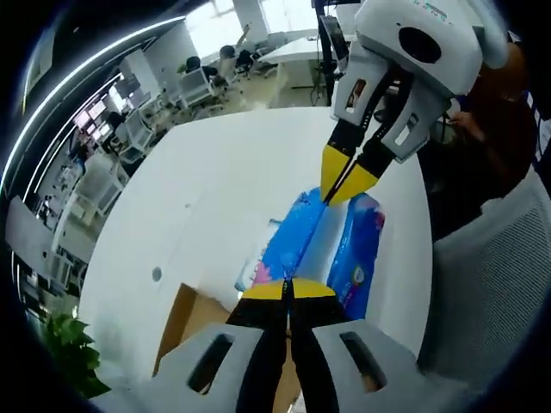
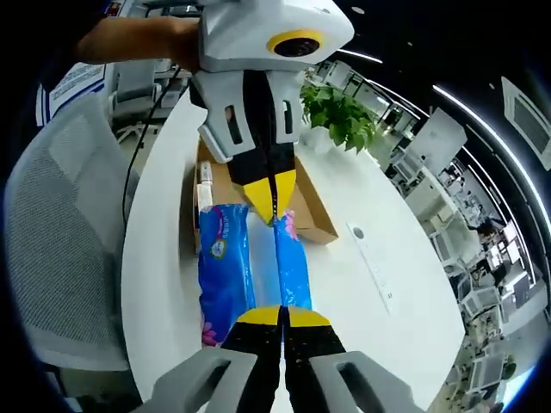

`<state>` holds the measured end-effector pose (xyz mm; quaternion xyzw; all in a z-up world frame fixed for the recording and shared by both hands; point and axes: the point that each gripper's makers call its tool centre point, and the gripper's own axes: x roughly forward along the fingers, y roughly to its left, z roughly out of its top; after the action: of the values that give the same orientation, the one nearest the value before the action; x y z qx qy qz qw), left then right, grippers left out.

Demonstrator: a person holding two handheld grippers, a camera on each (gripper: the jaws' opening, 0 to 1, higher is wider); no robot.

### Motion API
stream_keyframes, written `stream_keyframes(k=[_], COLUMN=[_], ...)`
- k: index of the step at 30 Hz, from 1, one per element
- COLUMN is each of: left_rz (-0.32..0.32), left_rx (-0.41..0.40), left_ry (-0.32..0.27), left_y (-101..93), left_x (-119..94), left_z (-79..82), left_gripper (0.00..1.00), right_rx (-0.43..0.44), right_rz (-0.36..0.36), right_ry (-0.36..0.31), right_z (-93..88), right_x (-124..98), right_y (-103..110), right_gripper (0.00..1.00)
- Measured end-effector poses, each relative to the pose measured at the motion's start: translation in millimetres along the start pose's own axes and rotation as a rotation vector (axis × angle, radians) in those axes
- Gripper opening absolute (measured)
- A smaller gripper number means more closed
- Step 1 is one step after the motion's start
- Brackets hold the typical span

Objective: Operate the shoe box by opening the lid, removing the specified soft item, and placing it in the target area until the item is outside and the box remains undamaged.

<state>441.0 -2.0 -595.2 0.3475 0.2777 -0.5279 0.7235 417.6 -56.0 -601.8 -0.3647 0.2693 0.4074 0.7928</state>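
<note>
Left gripper view: the left tool (image 1: 288,288) and right tool (image 1: 347,179) each pinch an end of the blue pack (image 1: 297,228) above the white tabletop (image 1: 215,189), office desks behind. Right gripper view: the pack hangs past the box (image 2: 301,206), by a plant (image 2: 340,112).

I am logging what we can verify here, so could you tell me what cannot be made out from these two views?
- Left gripper view: the shoe box is mostly hidden behind the left gripper; its lid state is unclear.
- Right gripper view: the box's inside is covered by the left gripper and the blue pack.
- Both views: print on the blue pack is too small to read.
- Left gripper view: the right gripper covers the pack's far end.
</note>
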Motion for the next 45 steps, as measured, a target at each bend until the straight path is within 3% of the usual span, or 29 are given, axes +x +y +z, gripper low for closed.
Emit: stream_keyframes(k=[17,32,45], left_rz=[-0.038,-0.067,-0.100], left_rx=[0.011,-0.002,0.011], left_ry=[-0.017,-0.022,-0.015], left_y=[-2.3,1.4,-4.0], left_x=[39.1,78.3,123.7], left_z=[30.2,38.9,57.6], left_gripper=[0.00,0.00,0.00], right_rx=[0.013,-0.019,-0.032], right_rz=[-0.007,0.004,-0.001], right_ry=[0.046,0.097,0.166], right_z=[-41.6,-74.3,-122.7], right_x=[-9.3,2.5,9.7], right_y=[-22.9,-42.1,-63.2], right_gripper=[0.00,0.00,0.00])
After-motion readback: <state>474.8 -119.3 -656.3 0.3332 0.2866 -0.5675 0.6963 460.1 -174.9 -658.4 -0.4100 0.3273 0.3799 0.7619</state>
